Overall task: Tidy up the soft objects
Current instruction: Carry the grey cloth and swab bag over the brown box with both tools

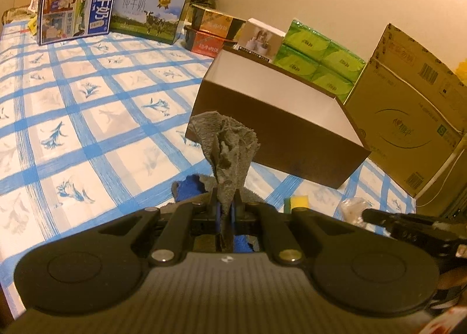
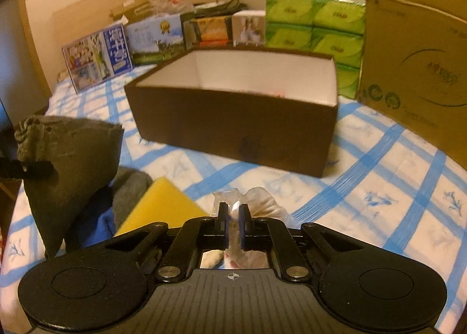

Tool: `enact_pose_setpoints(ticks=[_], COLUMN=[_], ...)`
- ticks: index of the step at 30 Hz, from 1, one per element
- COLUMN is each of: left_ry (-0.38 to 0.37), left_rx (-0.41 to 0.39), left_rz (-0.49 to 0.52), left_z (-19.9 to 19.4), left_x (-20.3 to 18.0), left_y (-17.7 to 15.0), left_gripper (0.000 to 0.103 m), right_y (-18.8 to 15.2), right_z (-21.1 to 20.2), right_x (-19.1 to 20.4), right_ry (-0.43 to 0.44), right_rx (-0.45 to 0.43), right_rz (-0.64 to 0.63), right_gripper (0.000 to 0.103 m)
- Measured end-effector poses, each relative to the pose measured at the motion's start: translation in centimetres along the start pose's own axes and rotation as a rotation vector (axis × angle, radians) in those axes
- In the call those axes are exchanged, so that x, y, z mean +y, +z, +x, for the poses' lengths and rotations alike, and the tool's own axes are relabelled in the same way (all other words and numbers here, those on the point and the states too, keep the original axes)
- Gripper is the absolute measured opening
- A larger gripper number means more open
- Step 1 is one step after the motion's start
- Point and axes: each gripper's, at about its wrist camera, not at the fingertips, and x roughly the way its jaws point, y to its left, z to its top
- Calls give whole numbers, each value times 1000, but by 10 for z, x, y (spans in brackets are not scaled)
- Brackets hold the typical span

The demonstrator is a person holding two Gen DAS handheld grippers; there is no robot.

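Bed, blue-checked sheet [image 1: 87, 118]: wide open stretch on the left side of the left wrist view; far edge lined with goods against the wall.

Open brown box [image 2: 233, 126], one, white inside, standing mid-bed; something red shows faintly at its inner far side, not identifiable.

Left hand-held gripper [image 1: 225, 202]: clamped on one grey cloth [image 1: 226, 144], lifted off the sheet, near the box's near corner.

Right hand-held gripper [image 2: 232, 214]: jaws pinched on one clear plastic-wrapped soft item [image 2: 256, 202], lying on the sheet in front of the box.

Loose on the sheet near both grippers: one yellow sponge [image 2: 157, 205], one blue cloth [image 1: 189, 188], one further grey cloth [image 2: 128, 188].

Surroundings: two milk cartons [image 1: 76, 10], green tissue packs [image 1: 318, 62] stacked, one large cardboard carton [image 1: 408, 118] just beside the box on the right, closing off that side.
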Motion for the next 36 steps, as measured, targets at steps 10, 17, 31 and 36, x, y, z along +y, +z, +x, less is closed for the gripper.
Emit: enact_pose_setpoints(ticks=[10,17,31,36], left_ry=[3,-9,-73,-91], left_rx=[-40,-79,-161,-192], left_rz=[28,54,110,132], left_z=[-21,-35,-26,-13], left_x=[-10,-17,-44,-58], left_y=[25,50,117,150], left_gripper=[5,5,5,5], right_y=[24,40,96,122], right_z=[-36,-50,-55,-48], right_x=[-25,-32,-43,-46], right_ry=[25,64,87,86], right_rx=[-55,-79,-159,-193], right_rz=[56,59,25,2], right_gripper=[6,6,6,6])
